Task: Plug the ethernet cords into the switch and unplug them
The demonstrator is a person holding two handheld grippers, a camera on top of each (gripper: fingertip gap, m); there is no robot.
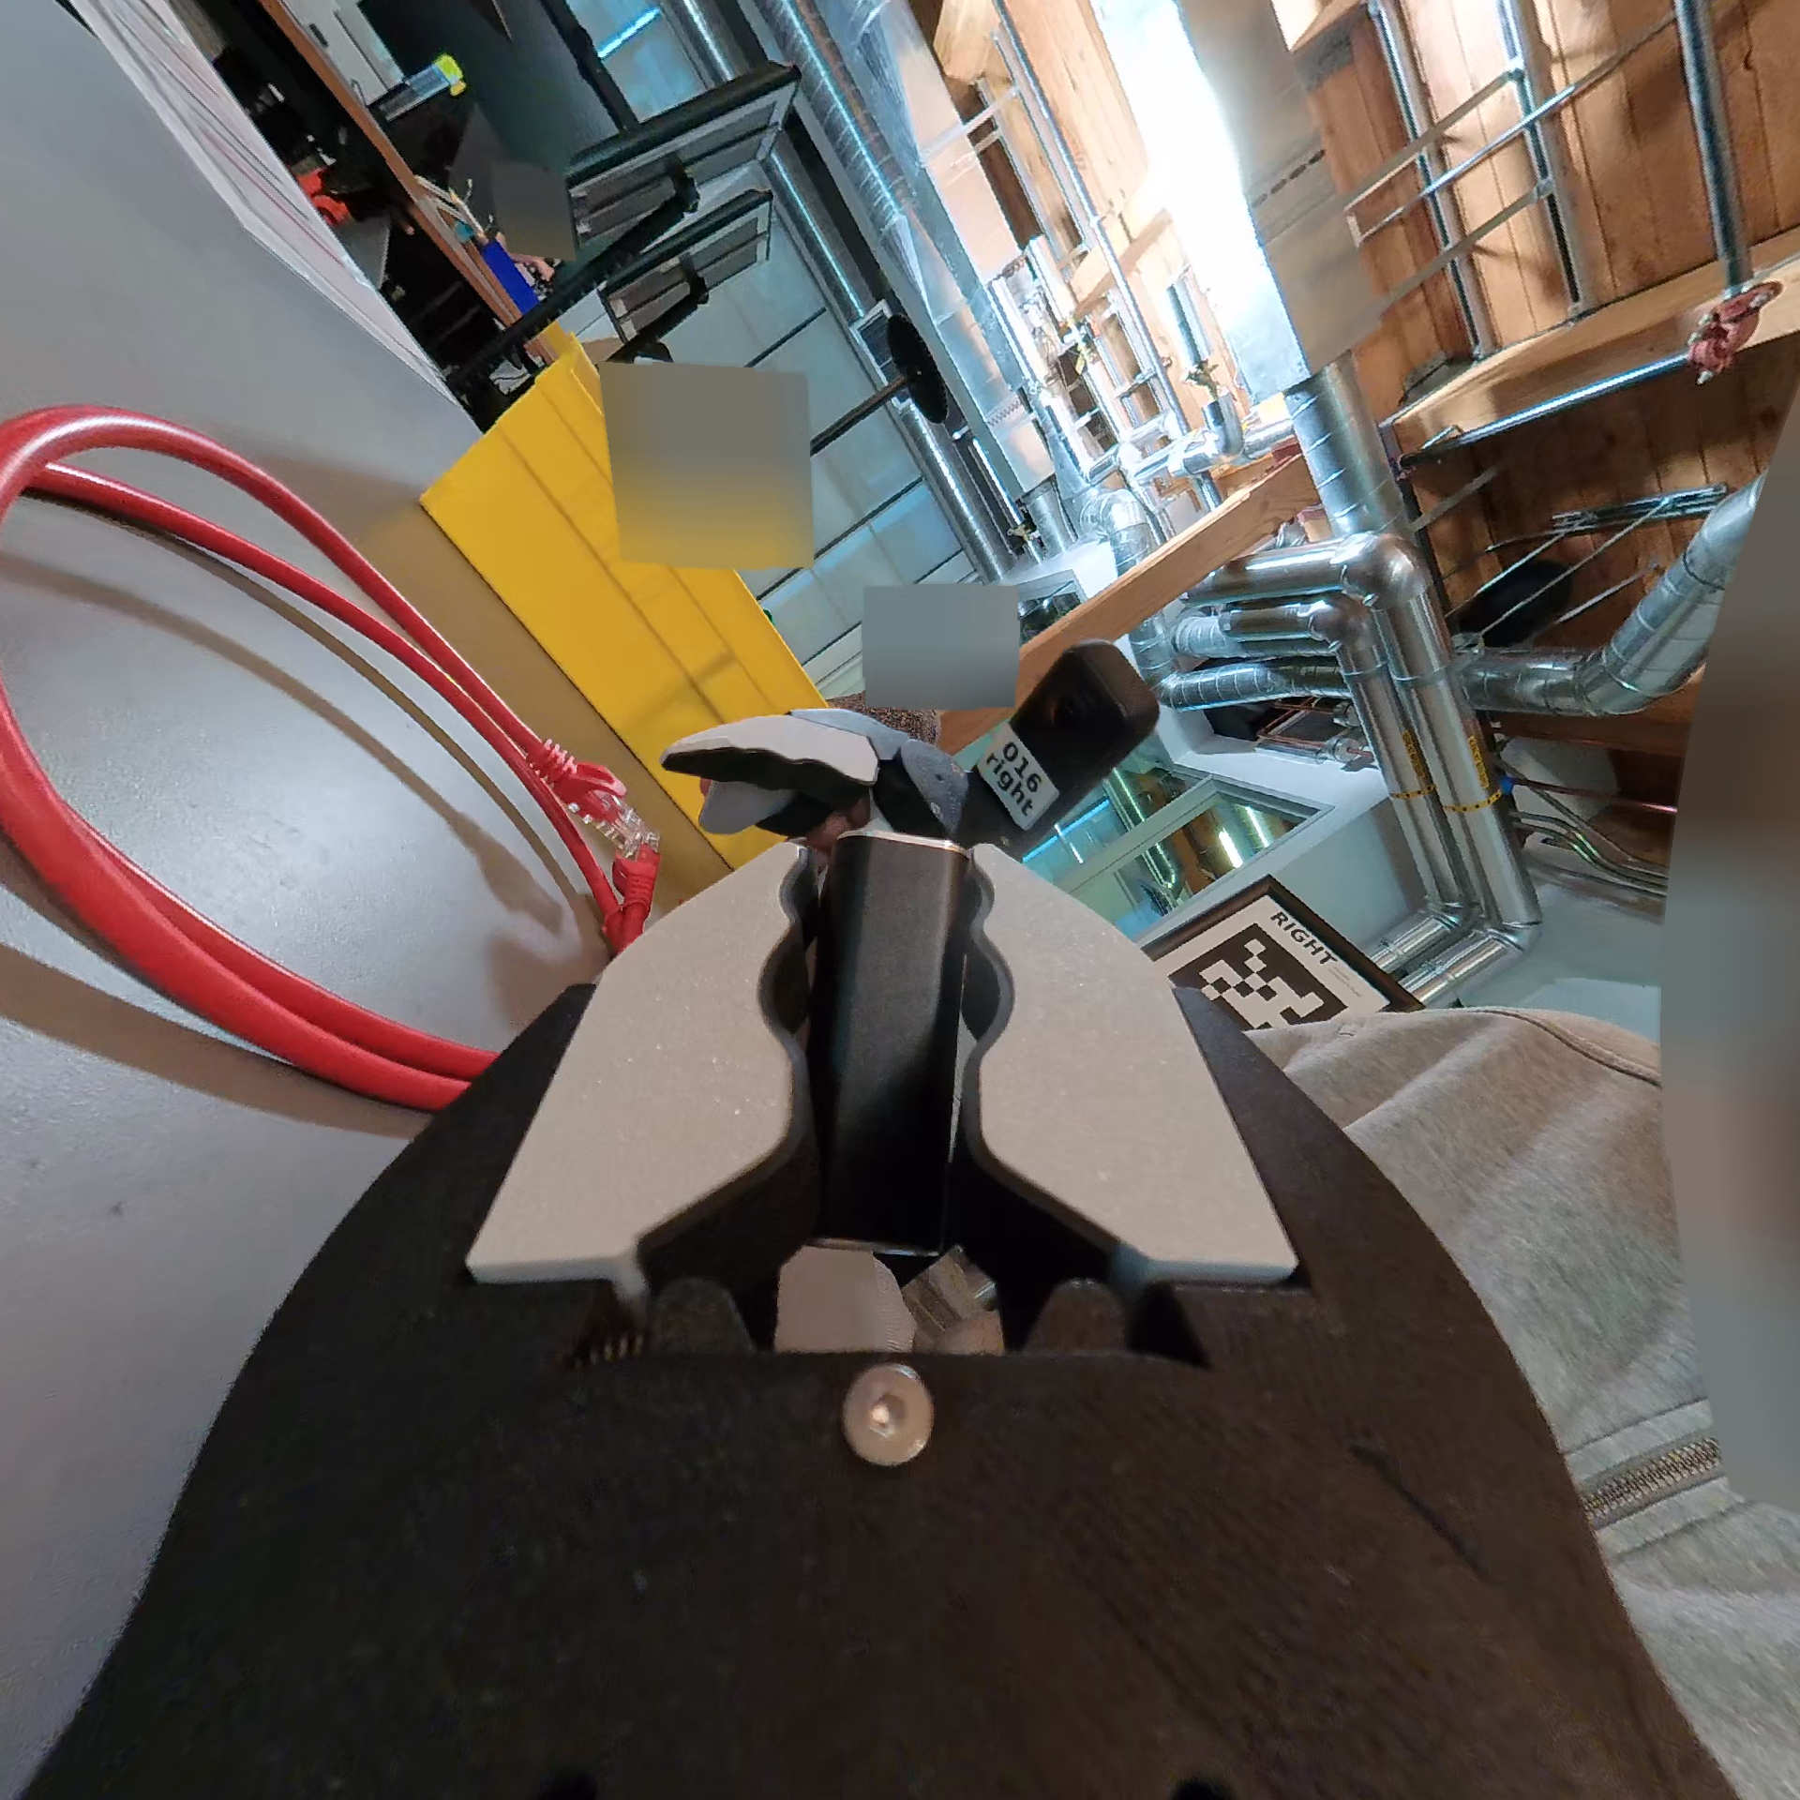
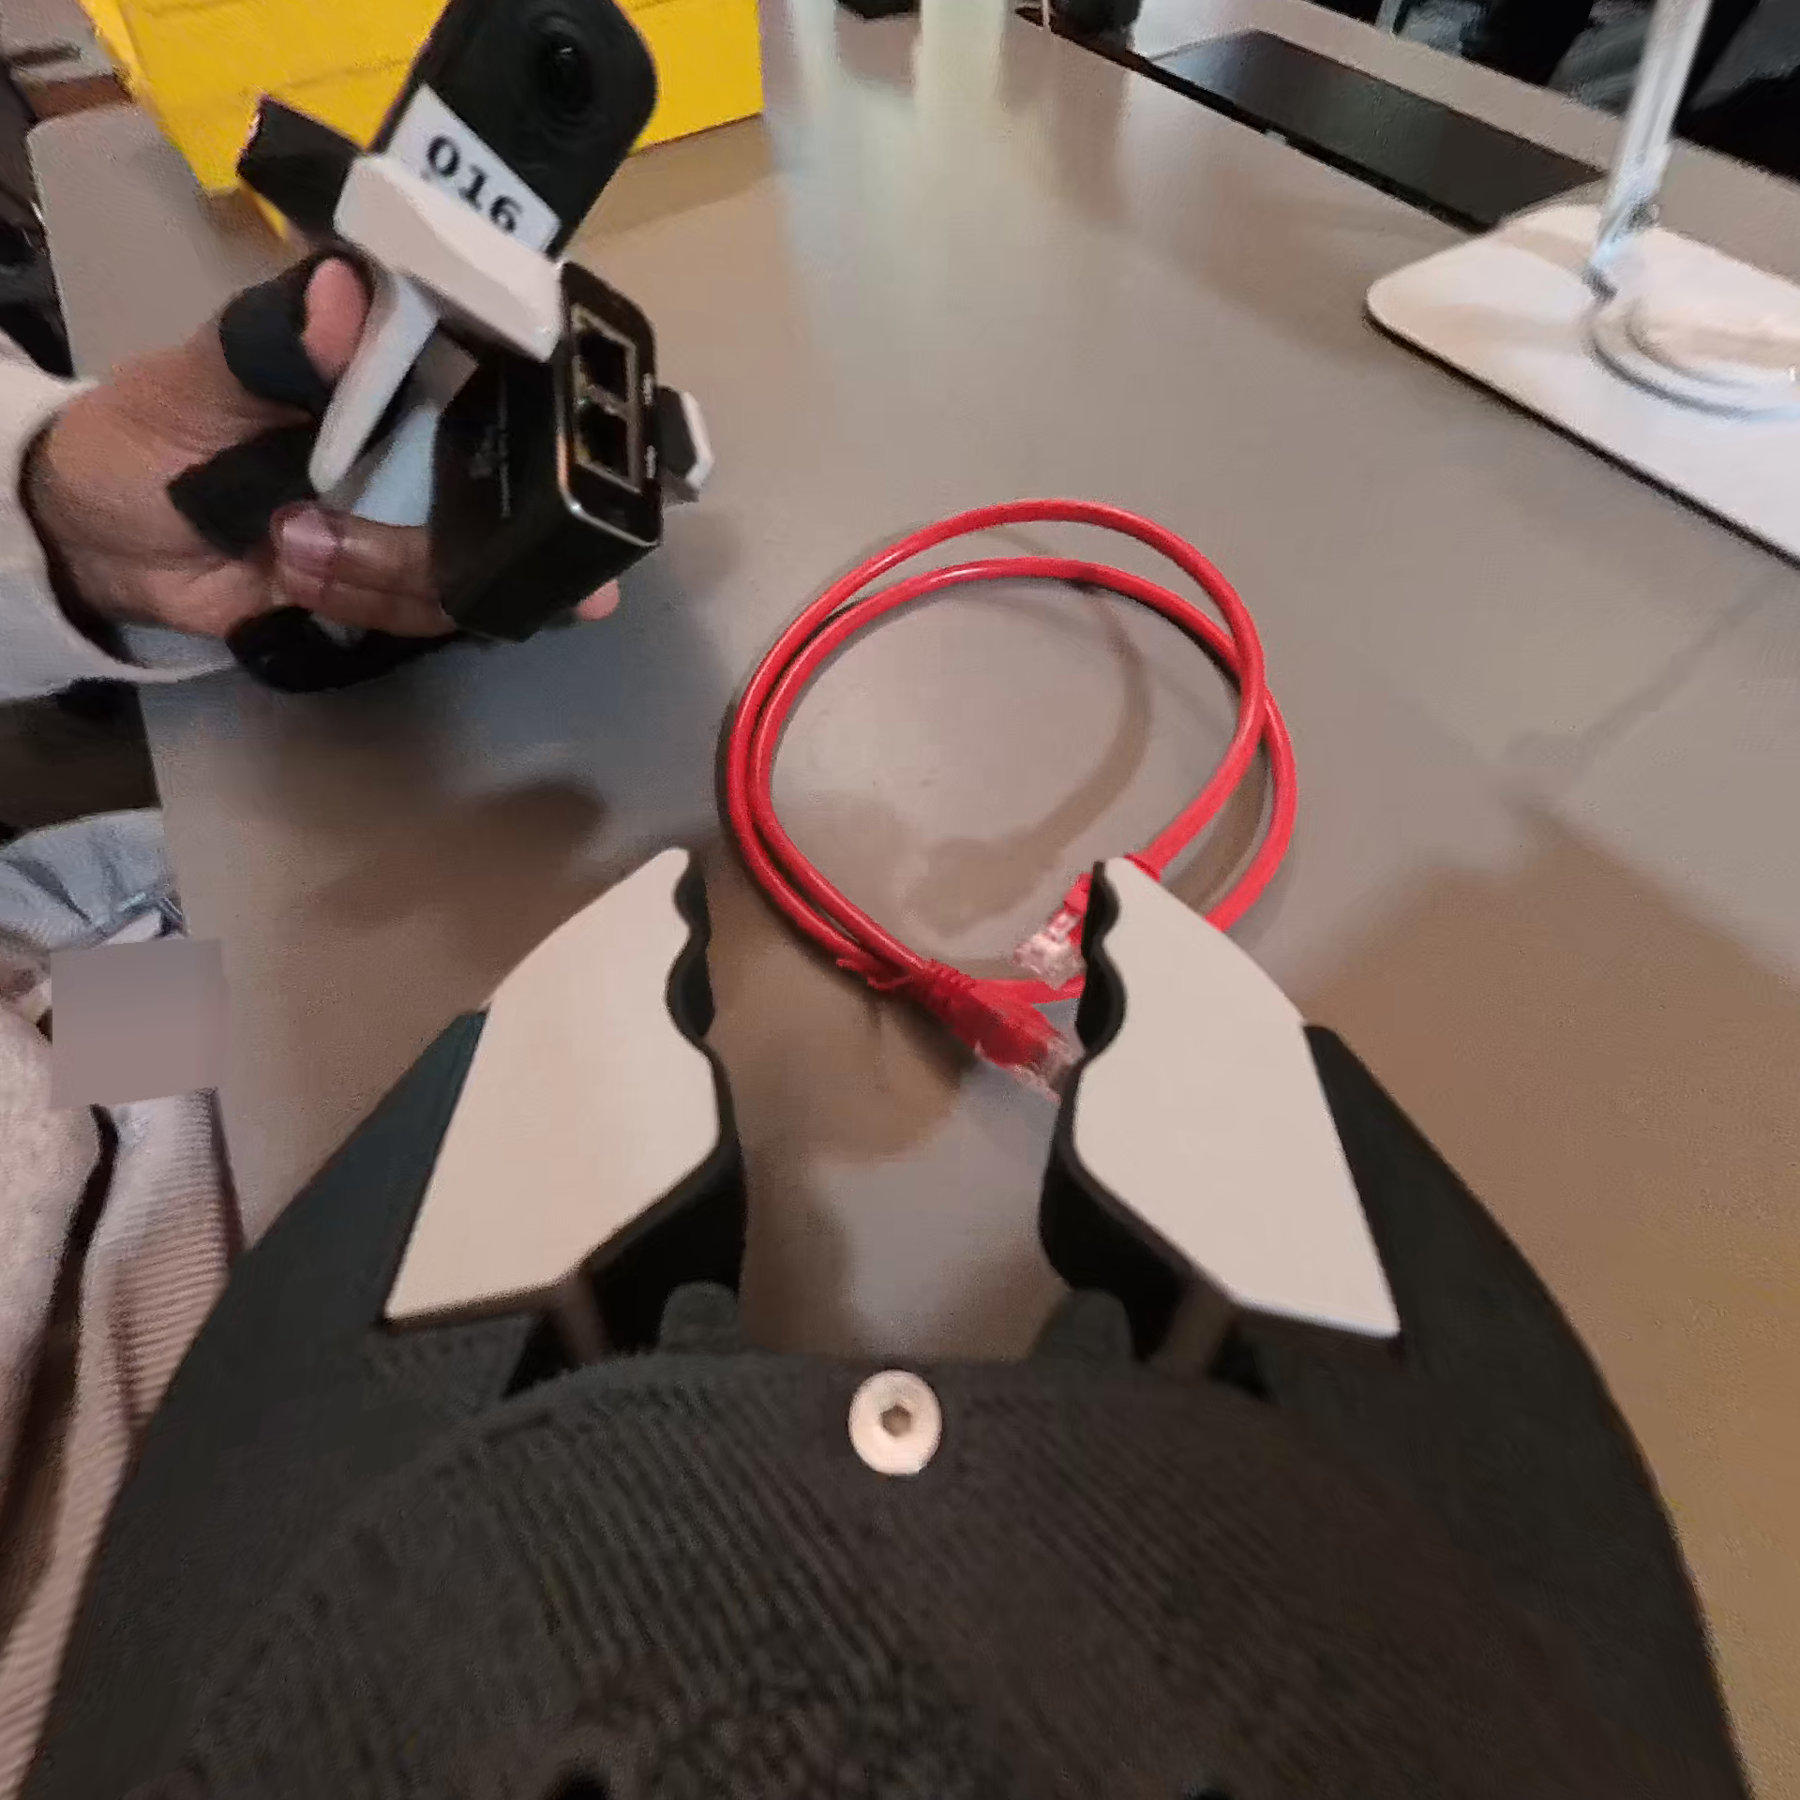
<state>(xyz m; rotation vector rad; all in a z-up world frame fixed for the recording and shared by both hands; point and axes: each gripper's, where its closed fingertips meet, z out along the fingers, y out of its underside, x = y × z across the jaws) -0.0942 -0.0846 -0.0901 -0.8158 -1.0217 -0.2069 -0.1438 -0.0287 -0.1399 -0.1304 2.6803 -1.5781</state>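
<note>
Left gripper point(image 1: 886, 984) clamps small black metal switch point(image 2: 575, 438) | right gripper point(image 2: 891, 964) spread above coiled red ethernet cord point(image 2: 1023, 740), near plug point(image 2: 1013, 1032) lying crosswise at right fingertip point(image 2: 1120, 935)

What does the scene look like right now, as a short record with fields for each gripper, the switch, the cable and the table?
left gripper: shut on the switch, held off the table
switch: black, two empty ports facing the right gripper
right gripper: open, empty, above the plugs
ethernet cable: red, coiled on the table, both plugs free
table: grey, yellow bin at its far edge
</note>
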